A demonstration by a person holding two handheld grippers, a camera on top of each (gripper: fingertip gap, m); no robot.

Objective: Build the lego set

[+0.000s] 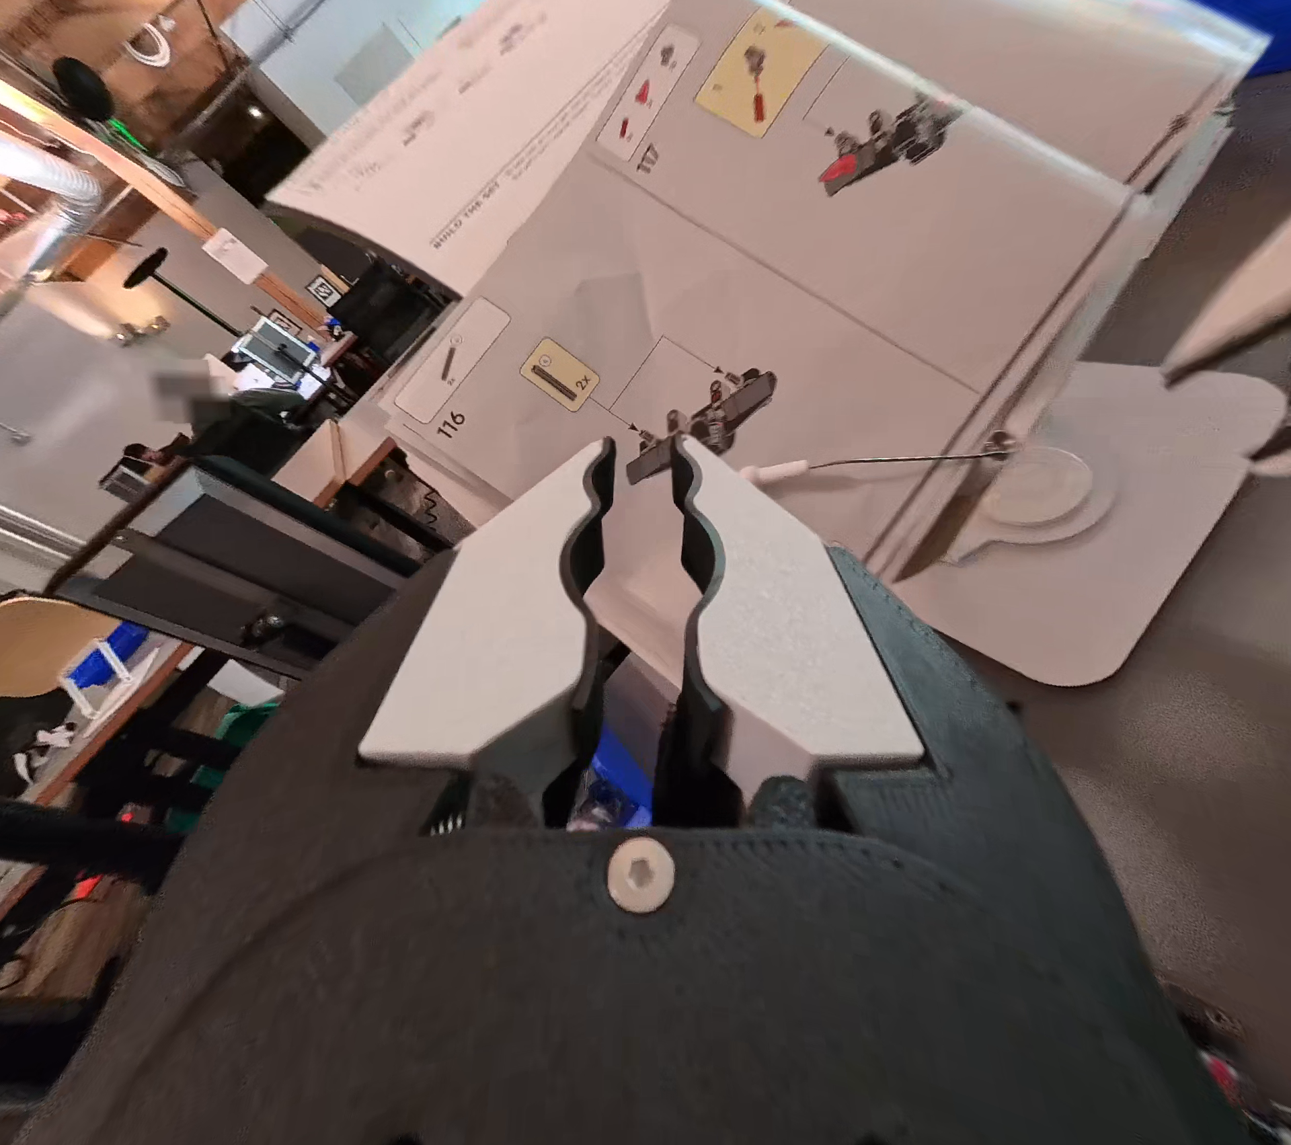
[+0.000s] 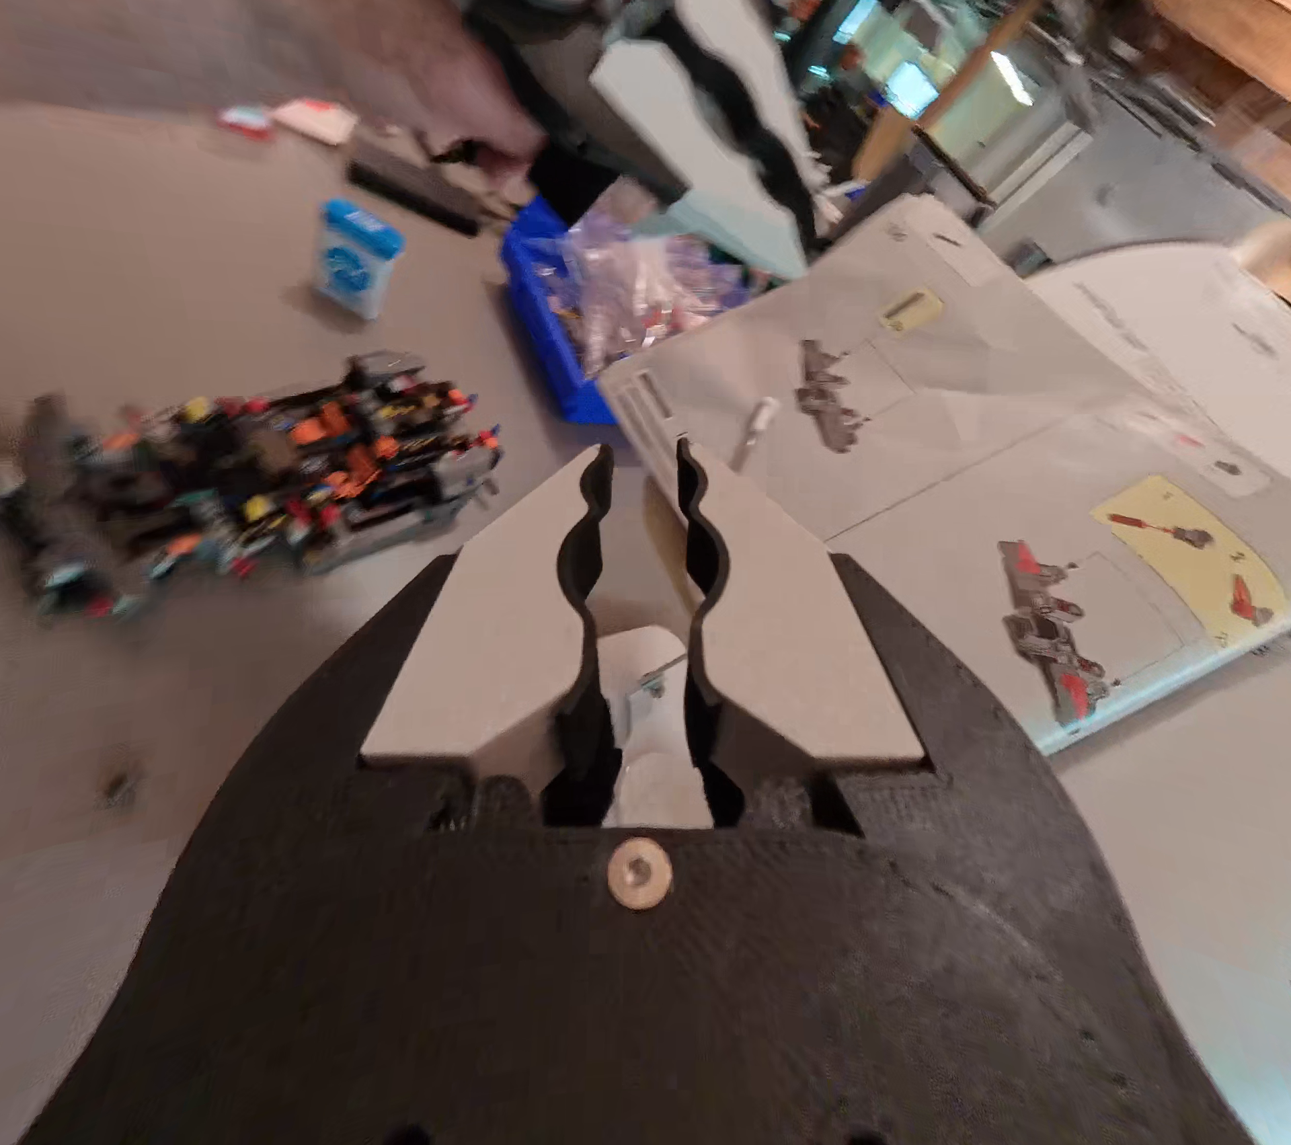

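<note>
Grey table (image 1: 1153, 797) under everything, seen tilted in the left wrist view. Left gripper (image 1: 643, 458) raised in front of an open instruction booklet (image 1: 803, 245); jaws parted by a narrow gap, nothing between them. Booklet propped on a pale stand (image 1: 1090, 594) with a rounded base, pages held by a thin wire clip (image 1: 901, 460). Loose white sheet (image 1: 489, 84) behind the booklet. Tip of the other gripper's finger just entering at the right edge. Workshop clutter beyond, blurred.

Right wrist view, motion-blurred. Right gripper (image 2: 645, 460) above the table (image 2: 174, 245), jaws likewise slightly apart and empty. Half-built lego model (image 2: 279, 469), dark with orange, red and yellow bits, lying on the table to the left, well apart from both grippers. Blue bin (image 2: 541, 315) holding clear bags of parts (image 2: 643, 287), just beside the booklet's (image 2: 978, 413) far corner. Small blue-and-white box (image 2: 358, 259) standing upright, left of the bin. Left gripper (image 2: 761, 147) farther off, hanging above the bin and booklet edge, jaws showing a gap. White stand base visible between the near fingers.
</note>
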